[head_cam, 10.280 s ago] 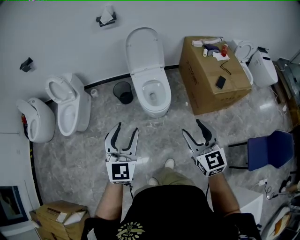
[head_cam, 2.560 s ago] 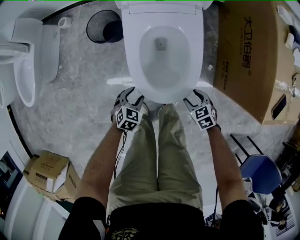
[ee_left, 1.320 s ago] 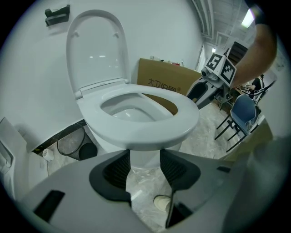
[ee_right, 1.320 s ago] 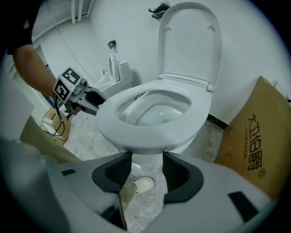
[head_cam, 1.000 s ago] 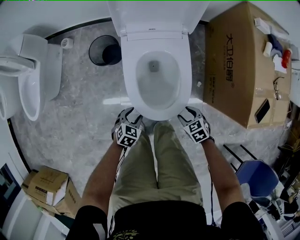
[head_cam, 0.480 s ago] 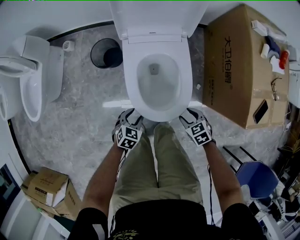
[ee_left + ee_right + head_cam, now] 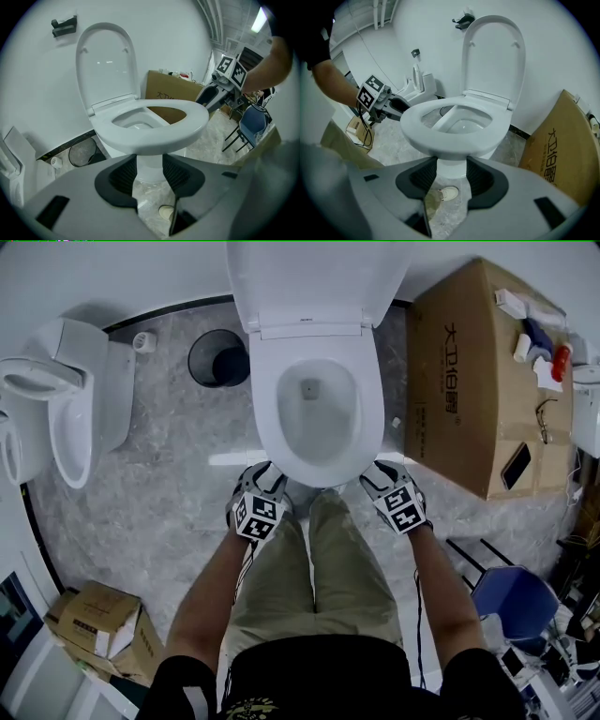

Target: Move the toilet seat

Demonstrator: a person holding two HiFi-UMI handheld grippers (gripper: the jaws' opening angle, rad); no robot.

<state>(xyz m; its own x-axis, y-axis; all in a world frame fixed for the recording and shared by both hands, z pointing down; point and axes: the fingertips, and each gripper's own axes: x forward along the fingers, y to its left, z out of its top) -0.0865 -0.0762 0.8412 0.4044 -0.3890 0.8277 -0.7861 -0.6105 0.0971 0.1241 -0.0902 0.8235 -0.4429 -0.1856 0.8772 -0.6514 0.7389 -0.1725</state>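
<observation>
The white toilet seat (image 7: 317,474) is a ring on the bowl, with its lid (image 7: 319,282) standing up against the wall. My left gripper (image 7: 265,476) is at the seat's front left edge and my right gripper (image 7: 375,474) at its front right edge. In the left gripper view the seat's rim (image 7: 154,133) lies just past the left gripper (image 7: 150,161). The cardboard box shows through the ring. The right gripper view has the rim (image 7: 450,136) just beyond the right gripper (image 7: 452,164). Both sets of jaws are closing. No pad presses on the seat.
A black bin (image 7: 217,357) stands left of the toilet. A large cardboard box (image 7: 469,381) with small items on top is close on the right. Another toilet (image 7: 80,399) is at the far left. A blue chair (image 7: 516,606) and a small carton (image 7: 98,629) stand behind me.
Both grippers stay at the seat's front rim. The head view has drifted, so the toilet sits slightly lower and looks a little smaller in the frame.
</observation>
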